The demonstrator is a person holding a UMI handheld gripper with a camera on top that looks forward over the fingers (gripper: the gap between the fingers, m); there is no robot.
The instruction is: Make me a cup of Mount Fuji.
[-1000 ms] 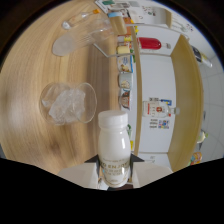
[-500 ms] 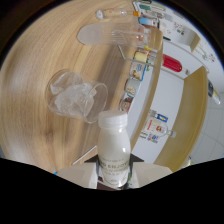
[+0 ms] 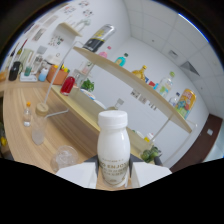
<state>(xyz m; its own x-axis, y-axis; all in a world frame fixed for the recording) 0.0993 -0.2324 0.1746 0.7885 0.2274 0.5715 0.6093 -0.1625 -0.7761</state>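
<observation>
My gripper [image 3: 114, 176] is shut on a white milk bottle [image 3: 112, 145] with a white cap, held upright between the two white fingers [image 3: 79, 172]. The view is tilted. Just left of the fingers, on the wooden counter [image 3: 20, 145], stands a clear cup with ice [image 3: 64, 158]. Farther left is an empty tall clear glass [image 3: 38, 131] and a small clear bottle with an orange cap [image 3: 27, 115].
A white desk lamp [image 3: 50, 90] stands on the counter beyond the glasses. A red container [image 3: 68, 85] and a small green plant [image 3: 88, 85] sit along a lower ledge. A wall shelf [image 3: 130, 80] above carries several bottles and a yellow toy.
The view has swung up and rolled from looking down at the counter toward the wall and shelves. The ice cup now sits low beside the left finger. The bottle stays gripped.
</observation>
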